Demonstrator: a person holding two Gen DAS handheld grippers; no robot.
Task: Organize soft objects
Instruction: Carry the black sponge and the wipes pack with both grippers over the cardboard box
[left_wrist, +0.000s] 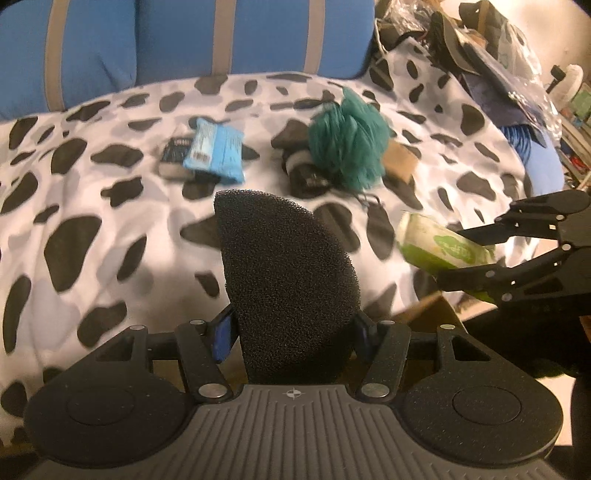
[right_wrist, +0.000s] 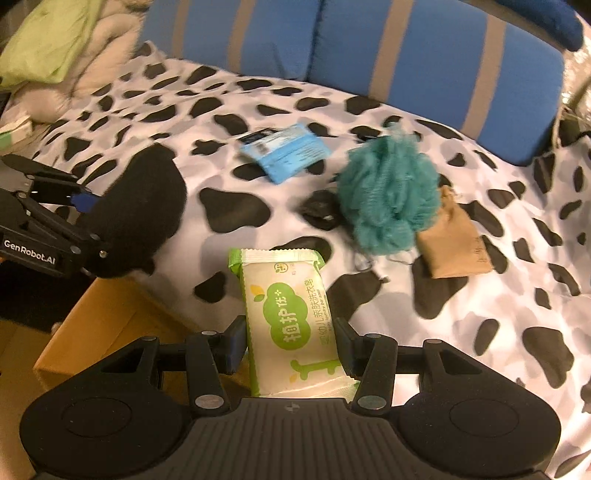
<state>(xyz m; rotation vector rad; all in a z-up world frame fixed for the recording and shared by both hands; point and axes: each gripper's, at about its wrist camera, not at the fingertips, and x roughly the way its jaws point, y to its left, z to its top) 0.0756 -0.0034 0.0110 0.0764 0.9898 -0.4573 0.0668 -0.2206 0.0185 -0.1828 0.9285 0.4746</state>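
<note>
Two tools loaded: left (left_wrist: 293, 332) clamps black sponge (left_wrist: 284, 273), right (right_wrist: 291, 343) green packet (right_wrist: 291, 317).

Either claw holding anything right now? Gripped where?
Both. Left claw clamps the black sponge at its near, lower end. Right claw clamps the green-and-white soap packet across its sides, near the lower end.

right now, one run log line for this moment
left hand-held gripper: holds black sponge | right hand-held gripper: holds soap pack | both over bedspread
</note>
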